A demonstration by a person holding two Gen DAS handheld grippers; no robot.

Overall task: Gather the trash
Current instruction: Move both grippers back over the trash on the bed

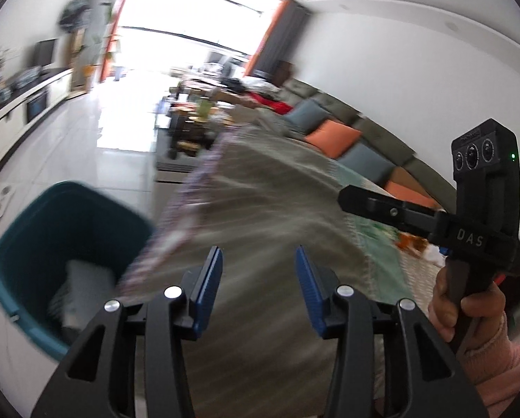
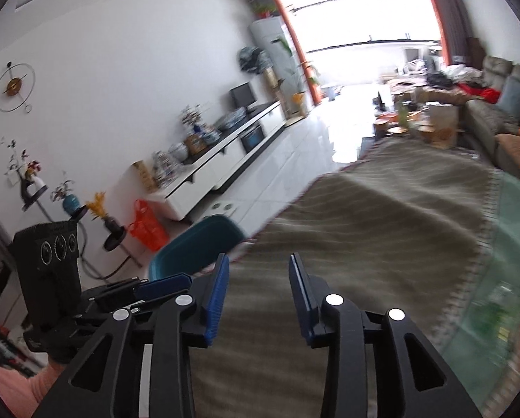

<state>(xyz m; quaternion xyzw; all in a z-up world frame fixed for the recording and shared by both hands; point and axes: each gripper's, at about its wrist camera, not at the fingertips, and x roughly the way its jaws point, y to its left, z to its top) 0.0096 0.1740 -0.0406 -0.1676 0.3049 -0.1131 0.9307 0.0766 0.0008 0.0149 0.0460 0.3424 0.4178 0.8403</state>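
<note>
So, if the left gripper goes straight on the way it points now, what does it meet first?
Probably the striped rug: the open left gripper holds nothing and aims down over it. The teal bin stays off to its left; blur makes depth uncertain.

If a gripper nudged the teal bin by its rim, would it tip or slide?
The teal bin looks like thin plastic holding little, so probably light. It stands on glossy floor tiles, so it would likely slide first. A high push might tip it.

a home living room: sofa (image 2: 504,118), rug (image 2: 364,209), tv cabinet (image 2: 225,160).
</note>
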